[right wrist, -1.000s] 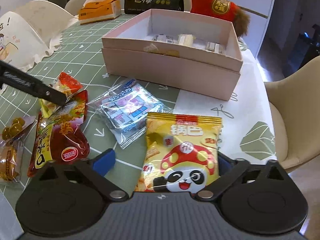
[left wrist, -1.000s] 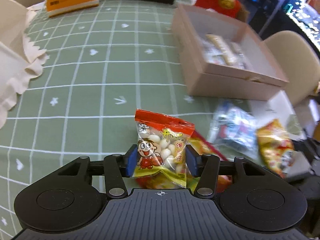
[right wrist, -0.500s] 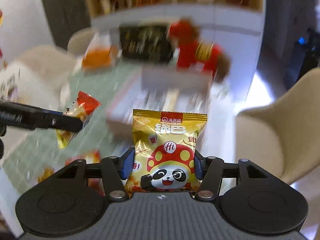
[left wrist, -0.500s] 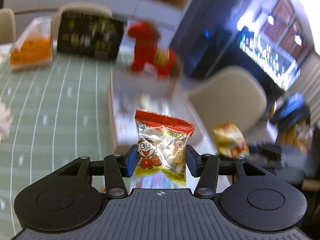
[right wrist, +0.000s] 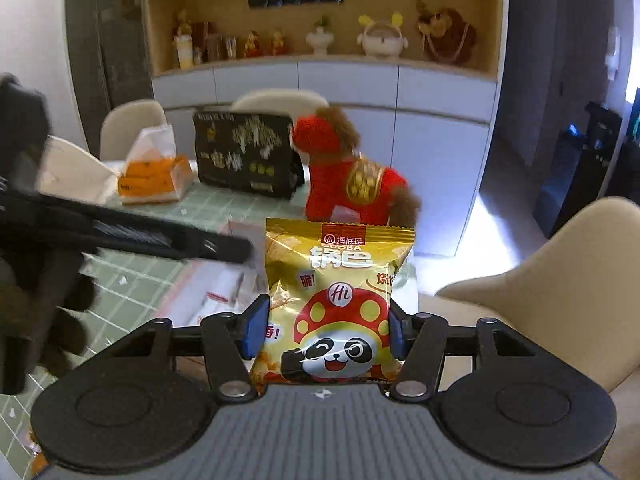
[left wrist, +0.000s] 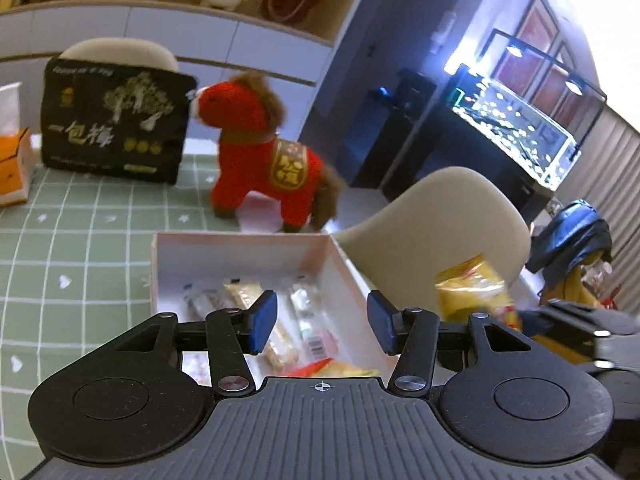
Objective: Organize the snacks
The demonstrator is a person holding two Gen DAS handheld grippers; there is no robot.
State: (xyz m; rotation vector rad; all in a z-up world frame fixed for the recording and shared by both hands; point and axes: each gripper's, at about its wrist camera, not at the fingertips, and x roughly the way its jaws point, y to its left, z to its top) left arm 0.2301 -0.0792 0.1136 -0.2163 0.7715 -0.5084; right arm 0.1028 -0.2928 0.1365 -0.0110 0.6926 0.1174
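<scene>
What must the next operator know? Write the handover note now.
Left gripper: open, empty, above the pink box.
Right gripper: jaws have just been closing; shut on the yellow panda packet, held in the air beside the box.
Done: a red-and-yellow packet lies in the box under the left jaws, next to several wrapped bars.
Left: put the panda packet in the box. Other loose snacks are out of view, so check the table.

Box [left wrist: 240, 248] open on top; plush horse [left wrist: 264, 152], chair [left wrist: 436, 216] crowd far/right sides.
</scene>
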